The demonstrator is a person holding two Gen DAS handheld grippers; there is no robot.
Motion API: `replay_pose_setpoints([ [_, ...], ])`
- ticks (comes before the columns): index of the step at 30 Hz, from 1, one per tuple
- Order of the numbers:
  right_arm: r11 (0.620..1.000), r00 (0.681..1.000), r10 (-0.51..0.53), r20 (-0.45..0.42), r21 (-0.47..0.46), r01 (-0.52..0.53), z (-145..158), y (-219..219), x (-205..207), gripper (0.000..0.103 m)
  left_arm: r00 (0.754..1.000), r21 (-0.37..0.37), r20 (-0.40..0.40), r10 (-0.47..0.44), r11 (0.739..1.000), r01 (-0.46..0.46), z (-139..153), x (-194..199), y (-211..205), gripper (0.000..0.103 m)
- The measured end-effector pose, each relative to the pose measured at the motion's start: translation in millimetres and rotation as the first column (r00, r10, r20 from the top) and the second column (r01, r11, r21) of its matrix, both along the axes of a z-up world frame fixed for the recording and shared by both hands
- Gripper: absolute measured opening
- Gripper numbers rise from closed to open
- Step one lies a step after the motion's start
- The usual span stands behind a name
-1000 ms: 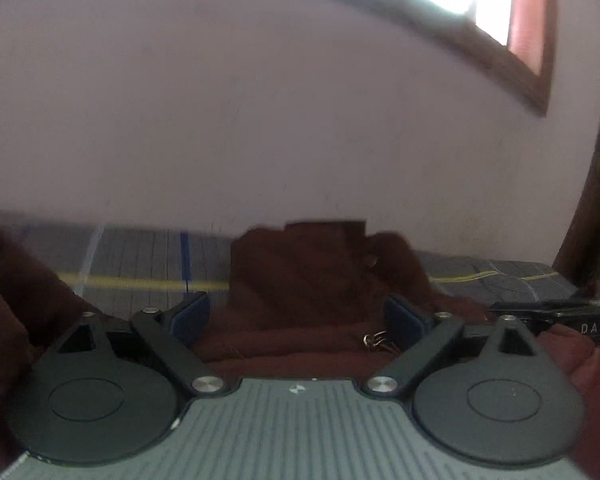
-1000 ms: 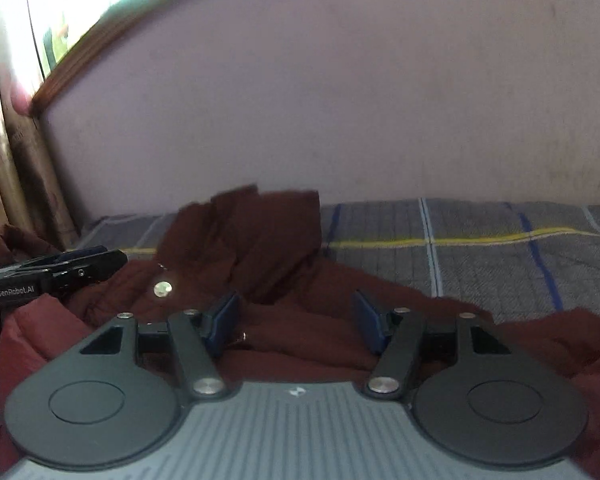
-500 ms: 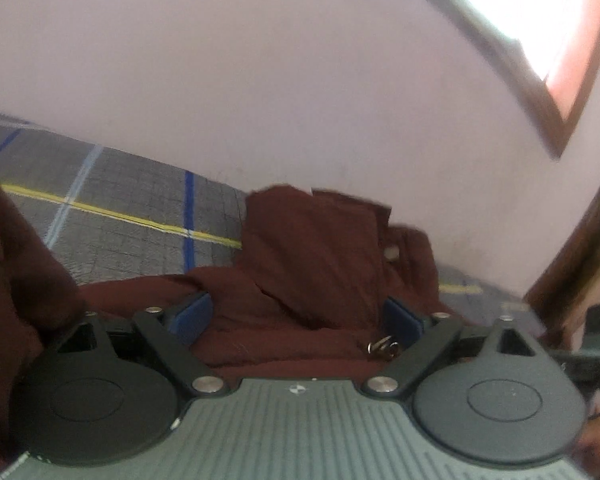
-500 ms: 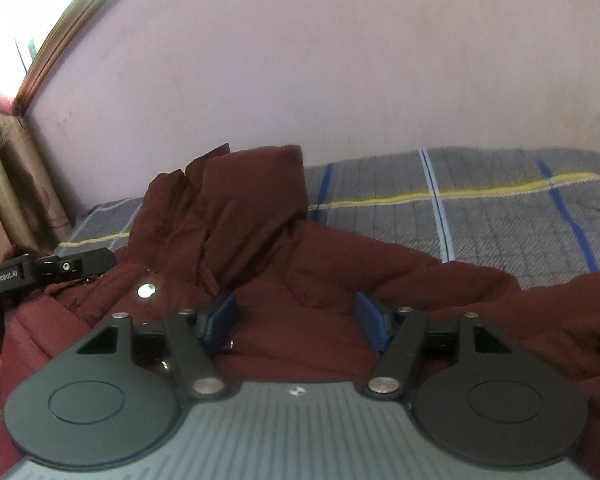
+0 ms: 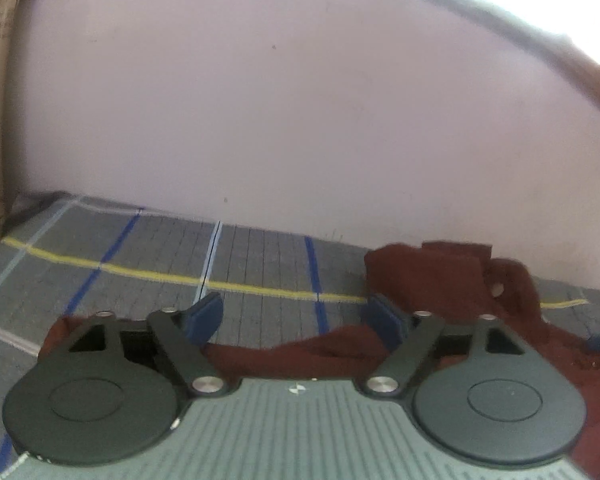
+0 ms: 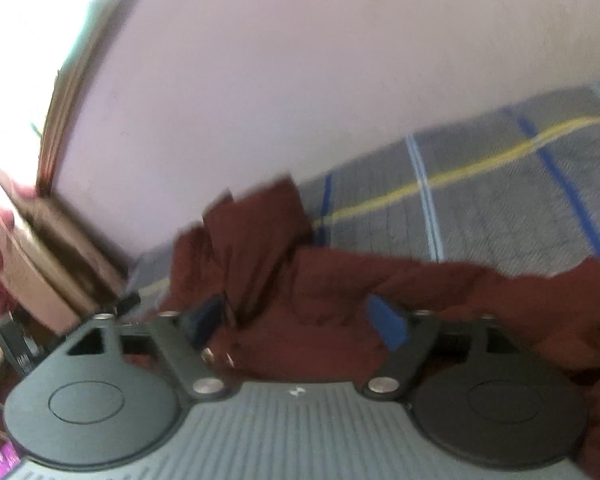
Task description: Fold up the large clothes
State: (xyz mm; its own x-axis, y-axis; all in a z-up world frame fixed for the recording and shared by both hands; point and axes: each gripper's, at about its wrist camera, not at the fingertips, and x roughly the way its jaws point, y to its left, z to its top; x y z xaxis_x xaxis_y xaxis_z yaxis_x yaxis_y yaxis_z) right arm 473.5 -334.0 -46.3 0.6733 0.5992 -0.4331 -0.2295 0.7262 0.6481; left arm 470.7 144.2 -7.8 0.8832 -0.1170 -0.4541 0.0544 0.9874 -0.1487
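Over by the wall edge of the bed (image 5: pixel 140 272), the big maroon jacket (image 6: pixel 340 280) lies in a rumpled heap on the grey checked cover, collar end bunched up near the corner by the window frame (image 6: pixel 80 80).

What's changed in the last second: the right gripper (image 6: pixel 300 320) was narrowed over the fabric and now its fingers are opening wide, with cloth under them but nothing pinched as far as I can see. It has also rolled, so its view tilts hard. The left gripper (image 5: pixel 296 316) has swung away from the pile toward the bare cover; its fingers stand spread, only a low edge of jacket lying below them, not gripped.

So I'd say both have let go and nobody's holding the jacket right now. Looks like a reset between folds, and it's still far from neat.
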Motion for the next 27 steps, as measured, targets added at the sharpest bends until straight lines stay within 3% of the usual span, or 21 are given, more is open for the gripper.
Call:
replay_pose_setpoints([
  [1,1.0,0.999,-0.018,0.031,0.015,0.017,9,-3,-3,0.102,1.0,0.014,0.009,-0.008,1.0,0.008,4,0,-1,0.088],
  [3,0.998,0.992,-0.062,0.11,-0.011,0.063,29,-5,-6,0.102,0.999,0.065,0.035,-0.015,0.998,0.013,11,0,-4,0.097],
  [7,0.965,0.972,-0.124,0.198,-0.203,0.165,46,0,8,0.103,0.999,0.067,0.036,0.014,0.998,-0.017,10,8,4,0.102],
  [9,0.952,0.973,-0.136,0.185,-0.249,0.18,32,2,19,0.103,0.999,-0.004,-0.001,0.041,0.999,-0.041,1,14,18,0.102],
  [12,0.952,0.979,-0.162,0.127,-0.241,0.189,7,3,30,0.103,0.998,-0.077,-0.04,0.052,0.996,-0.055,-12,17,29,0.102],
  [21,0.96,0.973,-0.168,0.161,-0.199,0.198,-20,2,26,0.103,0.984,-0.239,-0.181,-0.002,0.97,-0.042,-45,42,49,0.103],
  [25,0.942,0.968,-0.148,0.204,-0.27,0.201,-16,9,21,0.103,0.985,-0.281,-0.173,-0.012,0.959,-0.038,-49,41,53,0.103],
  [27,0.932,0.962,-0.155,0.226,-0.289,0.219,-15,10,22,0.103,0.988,-0.351,-0.153,-0.017,0.936,-0.038,-51,39,64,0.103],
])
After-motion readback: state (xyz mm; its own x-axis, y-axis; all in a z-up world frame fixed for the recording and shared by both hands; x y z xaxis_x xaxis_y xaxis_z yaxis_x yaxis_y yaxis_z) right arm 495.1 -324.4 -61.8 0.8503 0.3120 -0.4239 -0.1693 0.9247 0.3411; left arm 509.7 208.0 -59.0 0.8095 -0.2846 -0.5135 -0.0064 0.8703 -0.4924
